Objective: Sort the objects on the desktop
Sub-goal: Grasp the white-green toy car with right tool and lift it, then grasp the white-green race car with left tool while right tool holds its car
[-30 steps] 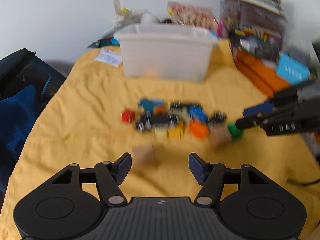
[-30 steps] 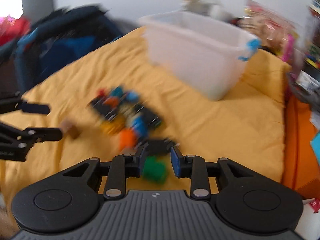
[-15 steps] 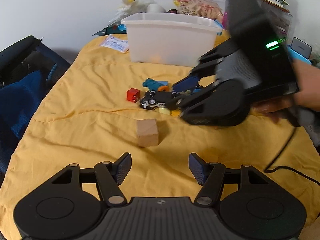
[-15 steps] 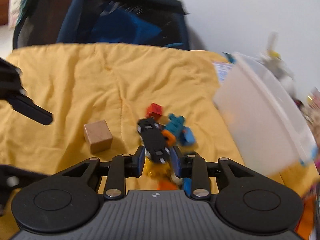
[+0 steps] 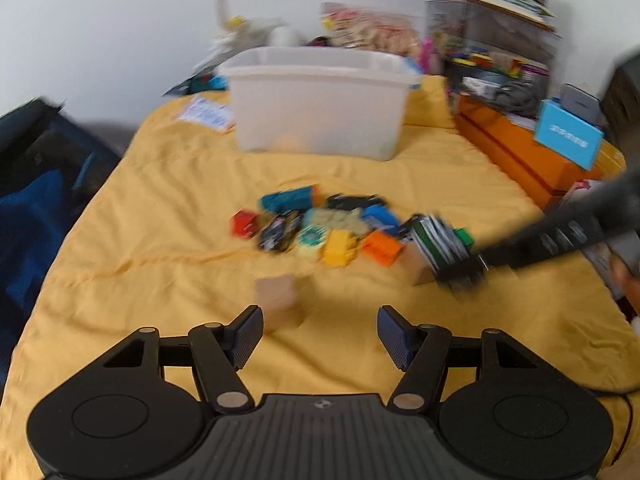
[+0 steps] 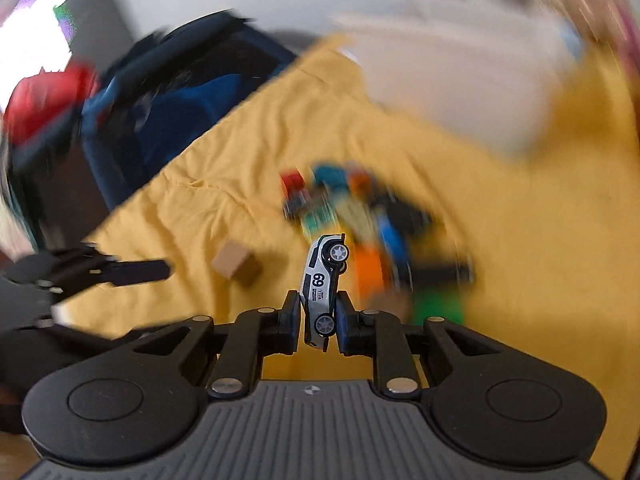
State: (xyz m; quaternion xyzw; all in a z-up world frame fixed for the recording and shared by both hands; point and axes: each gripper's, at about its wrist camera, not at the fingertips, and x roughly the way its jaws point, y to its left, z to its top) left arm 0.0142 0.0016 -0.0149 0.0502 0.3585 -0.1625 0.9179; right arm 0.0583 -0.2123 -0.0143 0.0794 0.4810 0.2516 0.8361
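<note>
Between our right gripper's (image 6: 318, 316) pads sits a small white toy car (image 6: 323, 280), nose up and standing on end, the jaws closing tight on its flanks; we judge that narrow sideways pinch suits a body this slim, since it leaves the wheels free and keeps the car from rolling out. It hangs clear of the yellow cloth (image 6: 520, 240), so we read it as picked and due for the bin. Our left gripper (image 5: 320, 332) hovers low with its jaws spread wide and nothing between them, and just past its left pad (image 5: 248, 336) stands a tan wooden cube (image 5: 278, 300), alone on the cloth and apart from the rest, which probably makes it the easy next pick for that side. Farther out lies the pile (image 5: 332, 228) of small toys, bunched close: a red block (image 5: 244, 223), a dark car (image 5: 280, 232), a yellow piece (image 5: 340, 246), an orange block (image 5: 382, 246), teal and blue pieces behind; the blur keeps us from telling which ones touch. At the pile's right end the right gripper shows in the left view as a dark smear, with another tan block (image 5: 420, 266) under it. Beyond the pile stands the white bin (image 5: 320, 104), open-topped, with something orange showing faintly through its wall; we take it as where the toys go, set square ahead so both hands reach it. Boxes and books crowd the far right, a dark bag (image 5: 36, 168) the left edge.
</note>
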